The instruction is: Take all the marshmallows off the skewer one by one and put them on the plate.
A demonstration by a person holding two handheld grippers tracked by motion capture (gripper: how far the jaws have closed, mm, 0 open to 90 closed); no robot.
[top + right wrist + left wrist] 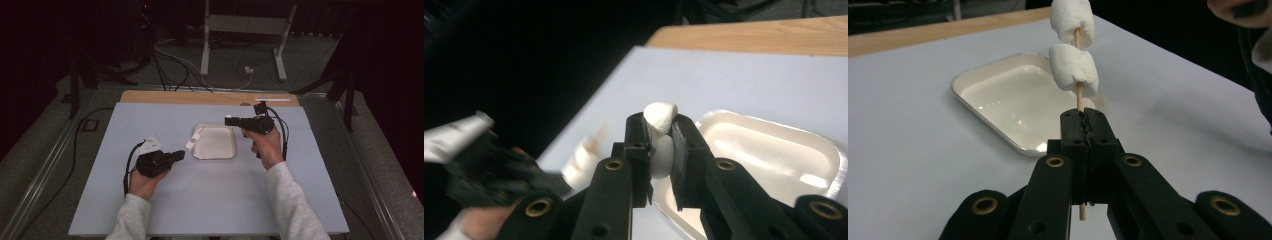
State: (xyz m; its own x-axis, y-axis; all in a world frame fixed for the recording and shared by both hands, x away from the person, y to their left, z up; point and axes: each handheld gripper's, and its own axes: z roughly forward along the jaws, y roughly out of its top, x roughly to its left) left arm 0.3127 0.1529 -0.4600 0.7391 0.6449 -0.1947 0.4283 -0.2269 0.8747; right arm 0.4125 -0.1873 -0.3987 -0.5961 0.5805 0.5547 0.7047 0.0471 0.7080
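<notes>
White marshmallow [660,131] clamped in right gripper [661,131], skewer [1079,97] pinched tight in left gripper [1088,116] beside tray [993,75]; threading step, needed lining up on skewer tip.

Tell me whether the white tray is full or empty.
Empty: the white tray shows a bare glossy bottom; both marshmallows sit on the skewer above it.
</notes>
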